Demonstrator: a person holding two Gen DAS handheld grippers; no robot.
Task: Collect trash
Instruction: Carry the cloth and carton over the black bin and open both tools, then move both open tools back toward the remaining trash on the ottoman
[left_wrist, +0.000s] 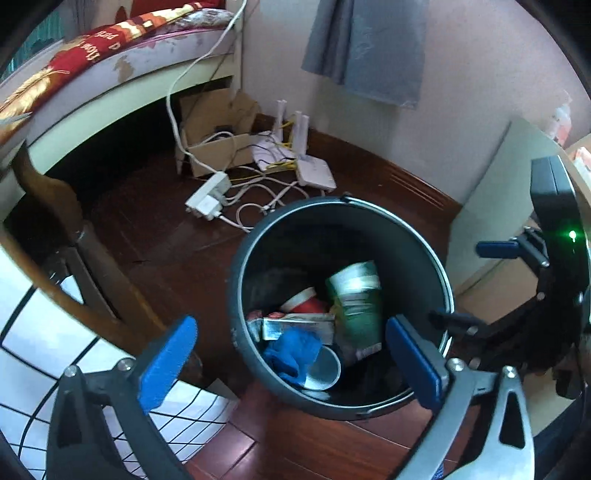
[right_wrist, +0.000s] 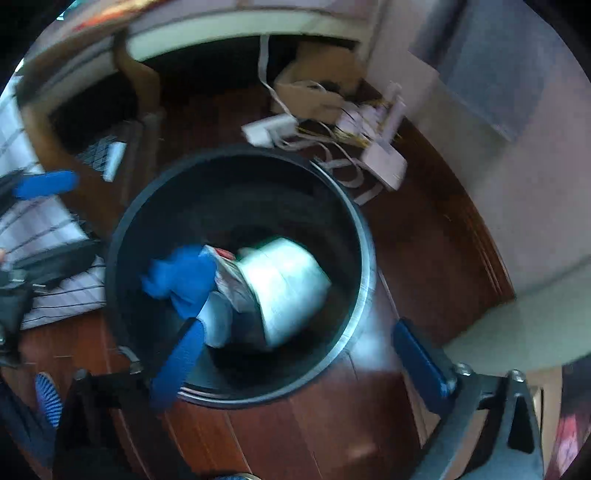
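Observation:
A dark round trash bin (left_wrist: 240, 280) stands on the wooden floor; it also shows in the right wrist view (right_wrist: 122, 236). Inside lie a green and white paper cup (left_wrist: 356, 295), a red cup (left_wrist: 306, 301), a flat box (left_wrist: 295, 326), a blue cloth (left_wrist: 291, 350) and a white cup (left_wrist: 325, 369). In the blurred right wrist view the cup (right_wrist: 288, 284) and blue cloth (right_wrist: 181, 277) lie in the bin. My left gripper (left_wrist: 291, 362) is open and empty above the bin. My right gripper (right_wrist: 299, 365) is open and empty above the bin's near rim; it also shows in the left wrist view (left_wrist: 495, 249).
A power strip (left_wrist: 208, 197), white cables, a router (left_wrist: 316, 173) and a cardboard box (left_wrist: 218, 147) lie on the floor beyond the bin. A bed (left_wrist: 110, 74) is at the left, a wooden chair (left_wrist: 55, 221) nearer, and a pale cabinet (left_wrist: 491, 192) at the right.

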